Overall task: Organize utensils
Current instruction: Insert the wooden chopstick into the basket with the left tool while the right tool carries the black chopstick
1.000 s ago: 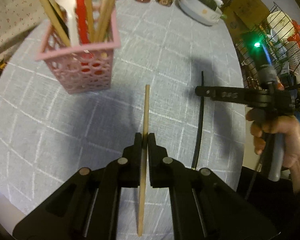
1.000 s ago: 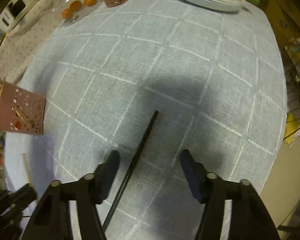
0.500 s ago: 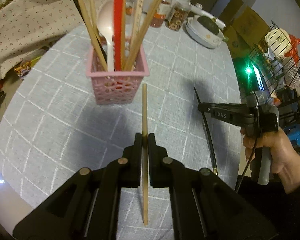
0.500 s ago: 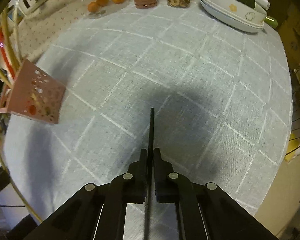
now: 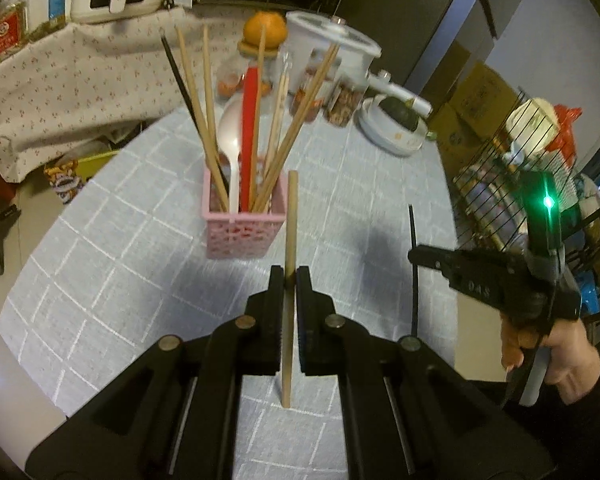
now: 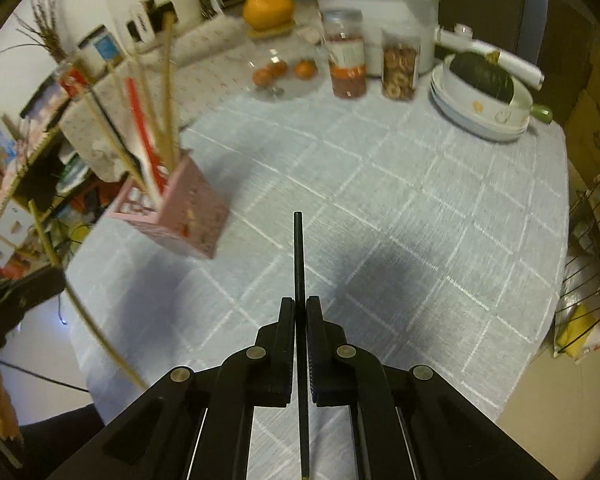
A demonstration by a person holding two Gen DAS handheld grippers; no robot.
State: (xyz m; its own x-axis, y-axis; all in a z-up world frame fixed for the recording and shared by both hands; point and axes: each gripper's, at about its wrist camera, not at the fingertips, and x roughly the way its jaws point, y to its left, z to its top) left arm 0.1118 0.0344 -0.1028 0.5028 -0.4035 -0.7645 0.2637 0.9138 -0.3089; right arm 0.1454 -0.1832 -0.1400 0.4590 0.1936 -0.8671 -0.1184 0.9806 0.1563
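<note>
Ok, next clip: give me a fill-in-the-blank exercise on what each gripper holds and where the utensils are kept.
1. The left gripper is shut on a ____ chopstick.
2. The right gripper is shut on a ____ chopstick.
3. The pink basket holds chopsticks, a red utensil and a white ____.
4. The basket stands on a ____ tablecloth with a white grid.

Missing words: wooden; black; spoon; grey

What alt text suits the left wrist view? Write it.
The left gripper is shut on a wooden chopstick, aimed at a pink basket of utensils. To the right, the right gripper holds a black chopstick.
</note>
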